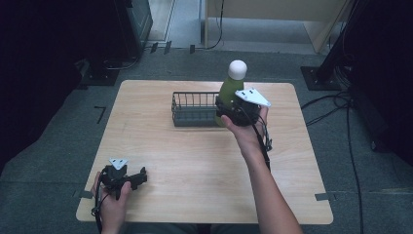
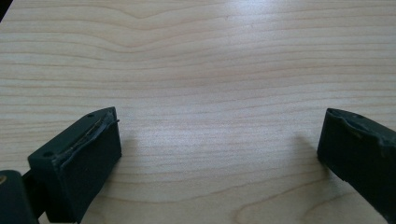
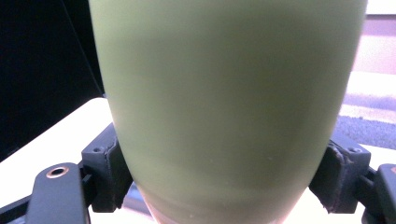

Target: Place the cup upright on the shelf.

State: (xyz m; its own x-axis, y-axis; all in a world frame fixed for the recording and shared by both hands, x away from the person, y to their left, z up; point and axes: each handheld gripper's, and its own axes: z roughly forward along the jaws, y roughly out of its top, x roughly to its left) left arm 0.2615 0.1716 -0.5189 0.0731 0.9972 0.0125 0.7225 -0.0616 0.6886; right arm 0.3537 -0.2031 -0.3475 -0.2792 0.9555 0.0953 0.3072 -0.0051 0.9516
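Wooden table (image 1: 195,161), light grain, one of it, seen from the high view. One green bottle (image 1: 229,90) with a pale rounded cap (image 1: 237,69) stands up at the far side of the table, at the right end of one dark wire basket (image 1: 194,109); can't tell if it is lifted or resting. One right gripper (image 1: 233,109), black with a grey three-cornered plate on top, is clamped on the bottle's lower body, held by the right hand (image 1: 247,129) with the forearm reaching in from the bottom edge. One left gripper (image 1: 138,177) sits low at the near left corner of the table, held by the left hand (image 1: 113,204), well apart from bottle and basket, jaws pointing right. Dark floor around the table, cables on the right side.

Left gripper view: two black jaws spread wide, left gripper (image 2: 219,154) released, bare table (image 2: 201,70) wood between them, nothing gripped.

Right gripper view: green bottle (image 3: 229,102) close up, body wider above and narrowing downward. Right gripper (image 3: 219,177) has one jaw pressed on each side of the bottle's lower part, two in total, grasping it. Pale table edge and dark background behind, blurred.
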